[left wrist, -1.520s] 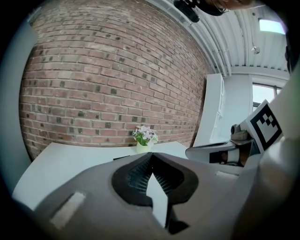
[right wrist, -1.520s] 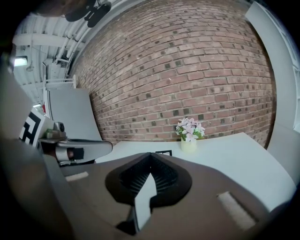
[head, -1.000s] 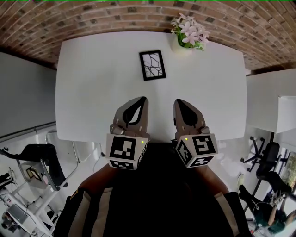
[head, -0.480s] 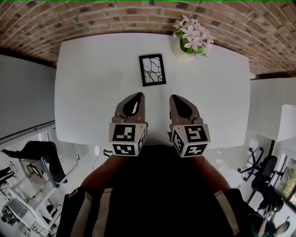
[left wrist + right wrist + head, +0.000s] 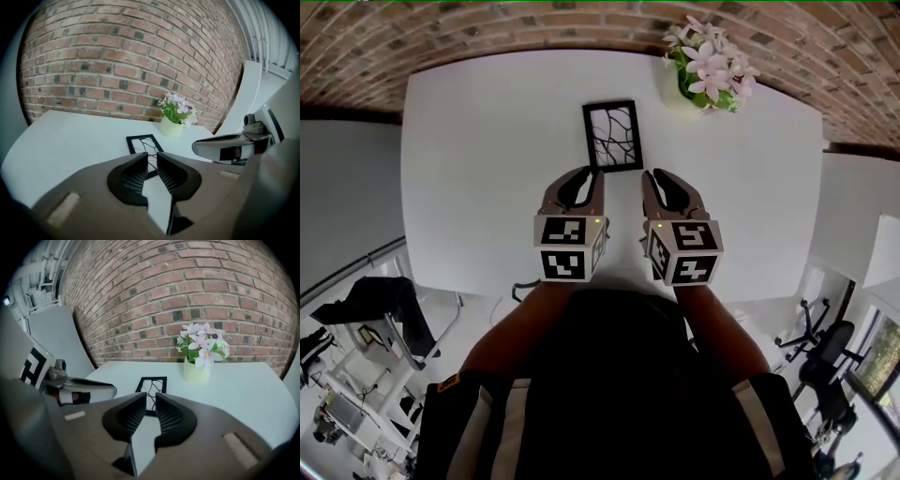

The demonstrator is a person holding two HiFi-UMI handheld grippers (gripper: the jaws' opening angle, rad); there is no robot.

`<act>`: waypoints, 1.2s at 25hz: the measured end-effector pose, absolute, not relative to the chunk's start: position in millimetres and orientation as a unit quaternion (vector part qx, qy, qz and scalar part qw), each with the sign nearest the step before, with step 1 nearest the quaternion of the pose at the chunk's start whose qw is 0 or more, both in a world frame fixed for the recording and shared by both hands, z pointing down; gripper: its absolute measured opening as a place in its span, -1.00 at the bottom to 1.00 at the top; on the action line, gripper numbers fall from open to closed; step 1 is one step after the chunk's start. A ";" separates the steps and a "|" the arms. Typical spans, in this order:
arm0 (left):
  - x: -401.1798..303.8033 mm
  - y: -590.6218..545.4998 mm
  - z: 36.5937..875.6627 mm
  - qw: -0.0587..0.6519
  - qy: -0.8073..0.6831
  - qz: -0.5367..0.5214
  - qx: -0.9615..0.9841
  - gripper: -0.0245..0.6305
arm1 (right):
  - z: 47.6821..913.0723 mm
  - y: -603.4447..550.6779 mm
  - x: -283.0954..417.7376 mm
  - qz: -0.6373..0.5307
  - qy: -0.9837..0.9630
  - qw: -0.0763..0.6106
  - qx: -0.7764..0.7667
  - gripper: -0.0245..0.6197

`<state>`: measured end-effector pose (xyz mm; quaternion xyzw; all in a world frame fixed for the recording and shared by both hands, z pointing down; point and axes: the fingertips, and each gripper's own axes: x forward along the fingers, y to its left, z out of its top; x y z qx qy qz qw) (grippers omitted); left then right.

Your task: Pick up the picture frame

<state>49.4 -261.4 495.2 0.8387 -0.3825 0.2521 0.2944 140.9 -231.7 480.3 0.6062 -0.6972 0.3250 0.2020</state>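
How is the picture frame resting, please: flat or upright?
Flat: the picture frame shows its whole face upward on the table, with nothing propping it.

The black picture frame [image 5: 612, 136] with a white branching pattern inside lies flat on the white worktop [image 5: 478, 159].

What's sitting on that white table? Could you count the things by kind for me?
Picture frame: 1
Pot of pink flowers: 1
Total: 2
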 end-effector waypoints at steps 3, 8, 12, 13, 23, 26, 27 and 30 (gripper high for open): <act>49.0 -269.9 514.3 0.309 -0.389 0.264 0.826 -0.71 | 498.3 -240.9 144.5 0.338 -0.689 0.210 0.606 -0.72; 51.5 -283.7 542.3 0.335 -0.389 0.280 0.811 -0.58 | 529.4 -254.0 149.3 0.357 -0.680 0.231 0.598 -0.68; 51.9 -290.7 561.1 0.346 -0.391 0.293 0.801 -0.52 | 548.5 -261.0 148.6 0.371 -0.676 0.242 0.588 -0.64; 52.0 -291.4 565.1 0.347 -0.391 0.297 0.799 -0.52 | 552.5 -262.6 148.8 0.374 -0.675 0.244 0.587 -0.63; 56.3 -293.1 586.7 0.360 -0.389 0.313 0.788 -0.52 | 583.3 -269.4 150.4 0.408 -0.665 0.253 0.571 -0.59; 58.7 -294.2 590.7 0.362 -0.388 0.315 0.786 -0.52 | 587.9 -270.1 149.2 0.414 -0.666 0.252 0.567 -0.59; 59.3 -294.3 592.2 0.363 -0.388 0.317 0.786 -0.52 | 589.5 -270.5 148.7 0.416 -0.666 0.252 0.566 -0.59; 60.5 -294.7 594.2 0.363 -0.387 0.319 0.785 -0.52 | 593.3 -270.6 147.5 0.424 -0.665 0.250 0.562 -0.59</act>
